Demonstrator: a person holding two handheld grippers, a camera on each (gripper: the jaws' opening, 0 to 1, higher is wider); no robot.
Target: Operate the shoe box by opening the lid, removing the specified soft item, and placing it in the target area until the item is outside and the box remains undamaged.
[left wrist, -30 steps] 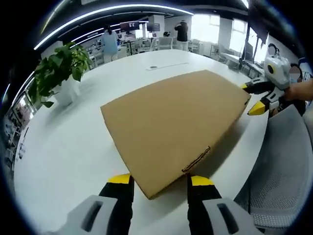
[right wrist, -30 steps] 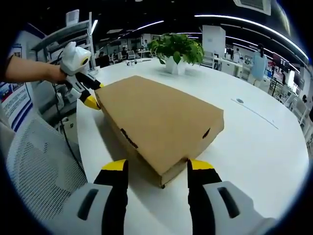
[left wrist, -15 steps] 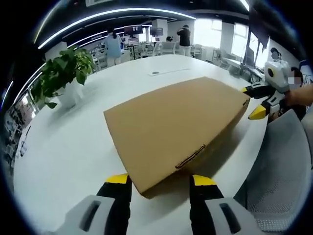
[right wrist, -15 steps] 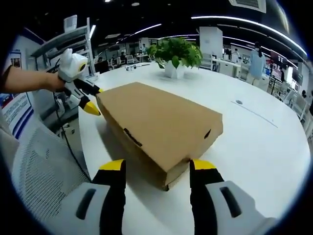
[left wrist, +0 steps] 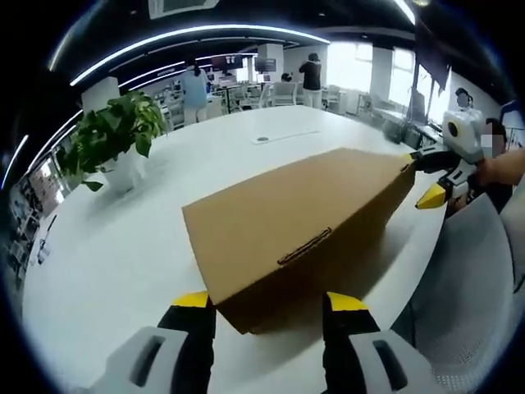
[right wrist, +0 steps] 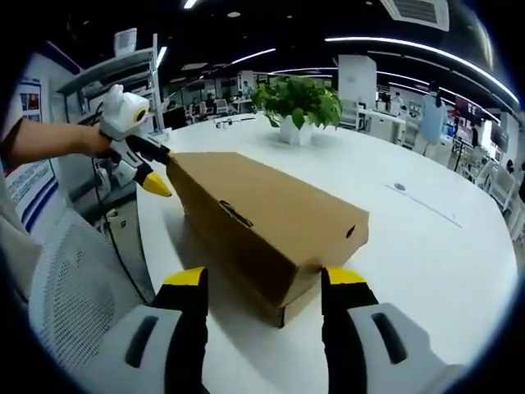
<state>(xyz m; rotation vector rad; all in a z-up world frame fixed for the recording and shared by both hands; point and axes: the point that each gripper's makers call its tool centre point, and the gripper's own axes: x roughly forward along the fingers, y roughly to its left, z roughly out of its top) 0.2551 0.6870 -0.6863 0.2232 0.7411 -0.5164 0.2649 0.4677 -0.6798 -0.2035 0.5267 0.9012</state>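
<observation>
The left gripper (left wrist: pixel 267 302) rises from the bottom of the left gripper view, fingers (left wrist: pixel 194 300) spread wide. The right gripper (right wrist: pixel 264 279) does likewise in its own view, fingers (right wrist: pixel 345 277) apart, a hand (right wrist: pixel 92 140) at the upper left.

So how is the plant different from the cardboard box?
The plant is green and leafy, standing upright in a small white pot; the cardboard box is plain brown, flat-sided and long. The box sits near the table edge, with an open gripper at each end; the plant stands farther off with no gripper near it. Both rest on the white table.
</observation>
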